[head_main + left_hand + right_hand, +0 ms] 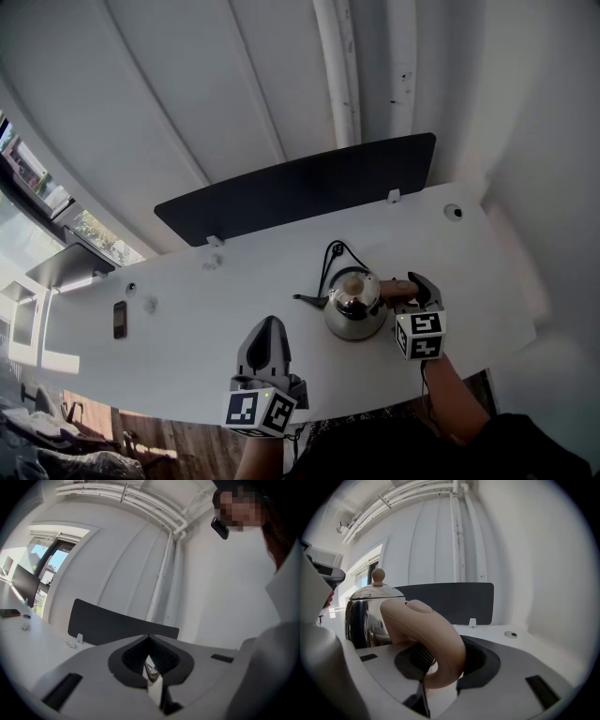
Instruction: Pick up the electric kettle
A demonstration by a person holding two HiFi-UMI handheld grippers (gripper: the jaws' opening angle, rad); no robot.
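A shiny steel electric kettle (354, 305) with a knobbed lid stands on the white table (169, 356), its dark spout pointing left. Its beige handle (396, 289) sticks out to the right. My right gripper (412, 286) is at that handle. In the right gripper view the curved handle (426, 634) fills the space between the jaws of the right gripper (440, 660), with the ribbed pads against it and the kettle body (365, 616) just behind. My left gripper (267, 339) rests shut and holds nothing, left of the kettle near the table's front edge. In the left gripper view the left gripper (149, 660) has its jaws together.
A black cord (330, 258) loops behind the kettle. A dark divider panel (300, 192) stands along the table's far edge. A small dark phone-like slab (119, 319) lies at the far left, and a round grommet (454, 212) is at the far right corner.
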